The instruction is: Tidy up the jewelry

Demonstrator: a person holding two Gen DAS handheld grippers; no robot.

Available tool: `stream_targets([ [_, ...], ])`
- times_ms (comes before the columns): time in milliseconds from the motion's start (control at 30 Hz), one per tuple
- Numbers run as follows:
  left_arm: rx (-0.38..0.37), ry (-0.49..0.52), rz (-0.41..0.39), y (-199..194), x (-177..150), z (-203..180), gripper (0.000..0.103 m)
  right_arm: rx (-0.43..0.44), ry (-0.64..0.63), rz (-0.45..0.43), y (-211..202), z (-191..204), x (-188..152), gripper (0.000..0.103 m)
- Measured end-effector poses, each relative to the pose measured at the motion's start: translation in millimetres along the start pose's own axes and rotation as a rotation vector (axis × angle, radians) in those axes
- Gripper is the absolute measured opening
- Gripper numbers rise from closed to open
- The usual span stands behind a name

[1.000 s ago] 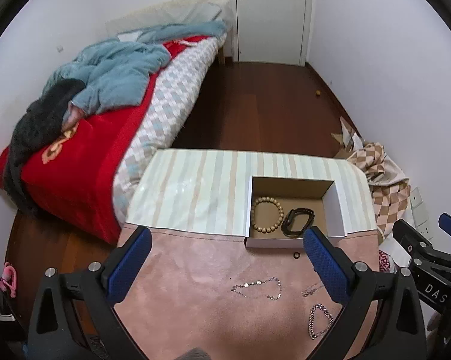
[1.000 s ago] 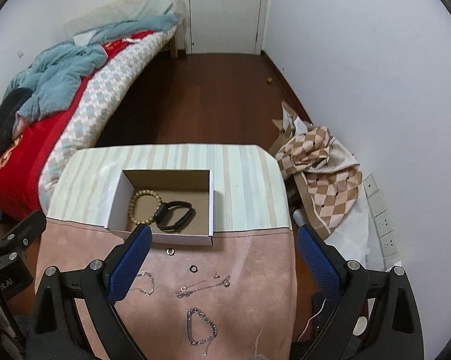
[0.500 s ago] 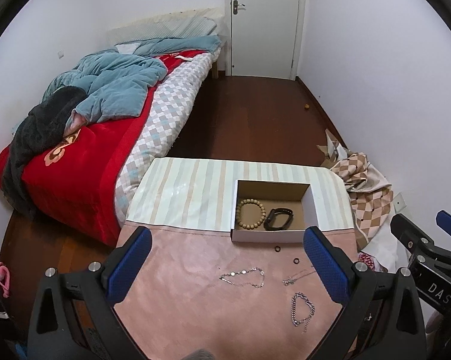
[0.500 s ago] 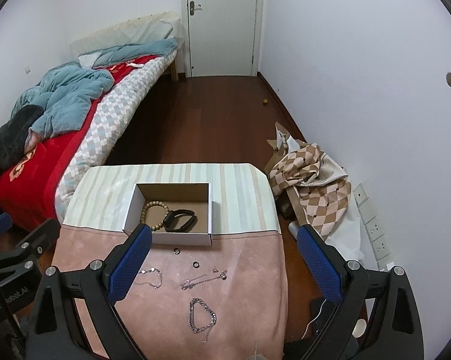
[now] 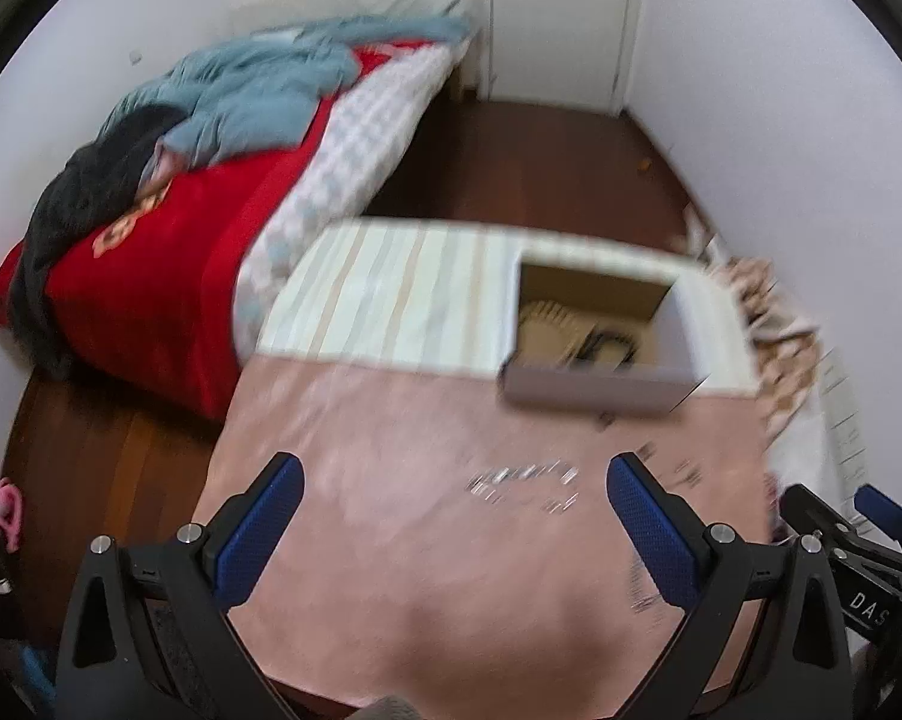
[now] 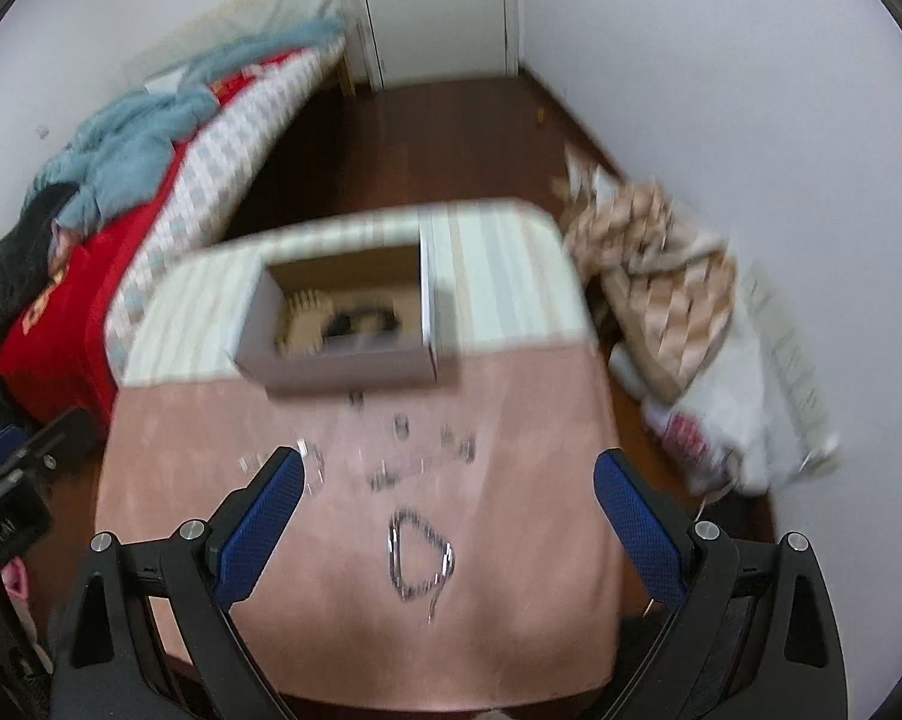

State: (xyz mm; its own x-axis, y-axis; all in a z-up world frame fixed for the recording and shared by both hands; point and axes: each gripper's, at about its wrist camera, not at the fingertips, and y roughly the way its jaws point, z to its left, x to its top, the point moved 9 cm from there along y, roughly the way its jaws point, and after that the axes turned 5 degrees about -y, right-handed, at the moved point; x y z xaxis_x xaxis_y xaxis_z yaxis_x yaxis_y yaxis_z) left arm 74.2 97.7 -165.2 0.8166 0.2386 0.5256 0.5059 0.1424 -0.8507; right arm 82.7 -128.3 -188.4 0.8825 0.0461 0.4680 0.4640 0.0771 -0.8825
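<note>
Looped metal chain (image 6: 417,561), suede-like pink mat (image 6: 511,630), cardboard box (image 6: 336,363)

A bed (image 5: 168,252) is standing along the left wall, well apart from the white door (image 5: 562,18) at the far end; a red cover (image 5: 150,276) is lying over the bed's near part; a crumpled blue blanket (image 5: 258,90) is resting on the bed beyond the red cover; a dark garment (image 5: 84,180) is lying at the bed's left edge; a checked cloth (image 6: 661,264) is slumping against the right wall, across the dark wooden floor (image 5: 529,162) from the bed; both views are blurring.
</note>
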Motion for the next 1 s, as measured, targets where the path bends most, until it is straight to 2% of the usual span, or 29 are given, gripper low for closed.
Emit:
stream_targets([
  [100,0.060,0.011,0.066,35,-26,13,0.103,0.009,0.029,0.101,47,-9,-37,0.098],
  [233,0.100,0.018,0.123,64,-51,24,0.103,0.007,0.056,0.219,103,-18,-82,0.084],
  [300,0.107,0.018,0.144,77,-59,27,0.103,0.013,0.067,0.255,120,-20,-101,0.083],
  [400,0.114,0.020,0.166,89,-66,30,0.103,-0.001,0.067,0.255,133,-18,-112,0.081],
  [500,0.112,0.025,0.189,98,-71,30,0.103,-0.038,0.022,0.229,134,-13,-112,0.070],
  [533,0.116,0.027,0.193,102,-72,30,0.103,-0.058,0.001,0.219,134,-12,-112,0.059],
  [567,0.118,0.027,0.196,104,-72,30,0.103,-0.071,-0.020,0.203,134,-10,-110,0.042],
  [600,0.115,0.021,0.201,107,-72,31,0.103,-0.063,-0.026,0.192,133,-8,-108,0.031],
  [633,0.106,0.007,0.210,110,-70,33,0.103,-0.061,-0.027,0.191,134,-7,-106,0.008],
  [700,0.077,-0.031,0.230,116,-67,36,0.103,-0.020,-0.003,0.190,136,-7,-104,0.008],
  [833,-0.011,-0.136,0.280,134,-62,38,0.103,0.002,0.013,0.151,131,-7,-89,0.008],
  [900,-0.053,-0.154,0.303,142,-61,31,0.102,0.011,0.026,0.134,128,-5,-78,0.008],
  [1000,-0.076,-0.141,0.329,153,-62,19,0.093,0.013,0.032,0.113,126,-1,-66,0.008],
])
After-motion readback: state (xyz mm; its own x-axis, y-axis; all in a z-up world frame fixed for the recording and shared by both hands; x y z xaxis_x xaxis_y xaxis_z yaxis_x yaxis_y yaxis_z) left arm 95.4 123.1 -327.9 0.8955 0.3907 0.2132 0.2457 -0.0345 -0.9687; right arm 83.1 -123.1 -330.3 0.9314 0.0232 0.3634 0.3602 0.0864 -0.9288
